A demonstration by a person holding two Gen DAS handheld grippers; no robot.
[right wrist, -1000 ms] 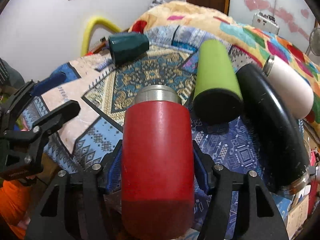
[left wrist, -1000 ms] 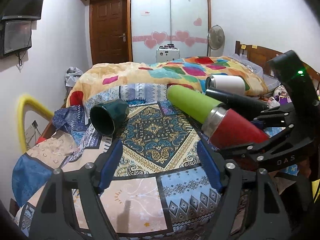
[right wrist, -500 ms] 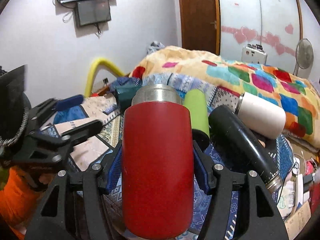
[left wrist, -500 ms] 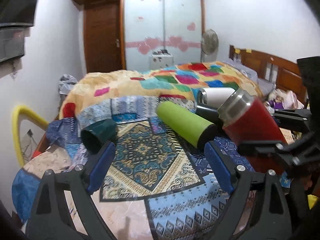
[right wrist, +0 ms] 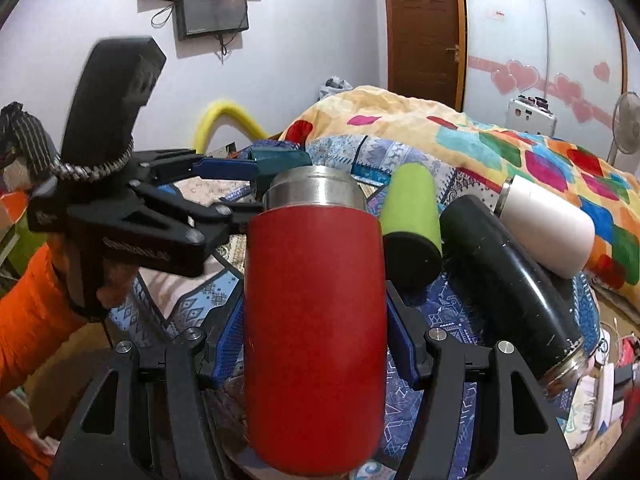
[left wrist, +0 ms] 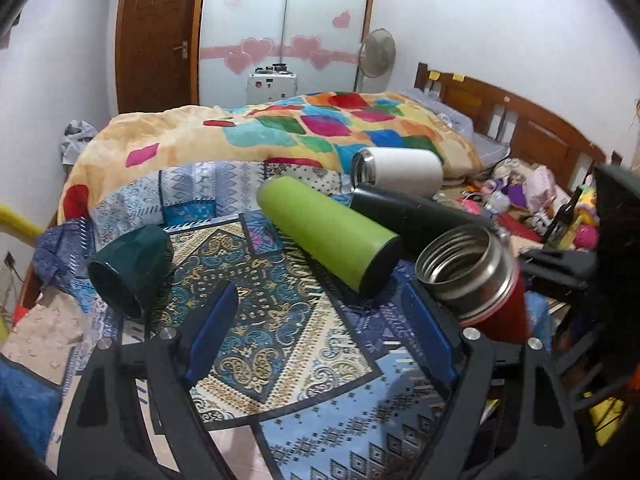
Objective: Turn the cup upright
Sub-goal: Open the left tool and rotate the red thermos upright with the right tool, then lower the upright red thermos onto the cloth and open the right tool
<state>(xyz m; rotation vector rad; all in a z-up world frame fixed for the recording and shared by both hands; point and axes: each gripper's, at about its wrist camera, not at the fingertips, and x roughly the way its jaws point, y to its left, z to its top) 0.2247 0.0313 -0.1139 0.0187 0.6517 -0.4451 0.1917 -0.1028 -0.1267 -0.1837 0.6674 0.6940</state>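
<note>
My right gripper [right wrist: 314, 336] is shut on a red cup [right wrist: 316, 320] with a steel rim and holds it upright, mouth up. In the left wrist view the red cup [left wrist: 472, 276] stands at the right, its open steel mouth showing. My left gripper [left wrist: 320, 332] is open and empty above the patterned cloth [left wrist: 280, 320]; it also shows in the right wrist view [right wrist: 224, 184] at the left, just behind the red cup.
A dark green cup [left wrist: 128, 268] lies on its side at the left. A lime green bottle [left wrist: 328, 236], a black bottle [left wrist: 416, 216] and a white cup [left wrist: 400, 172] lie on their sides behind. A colourful quilt [left wrist: 280, 132] covers the bed beyond.
The right gripper has tipped the red cup from lying tilted to upright, mouth up. The left gripper has moved closer to it and looks lower over the cloth.
</note>
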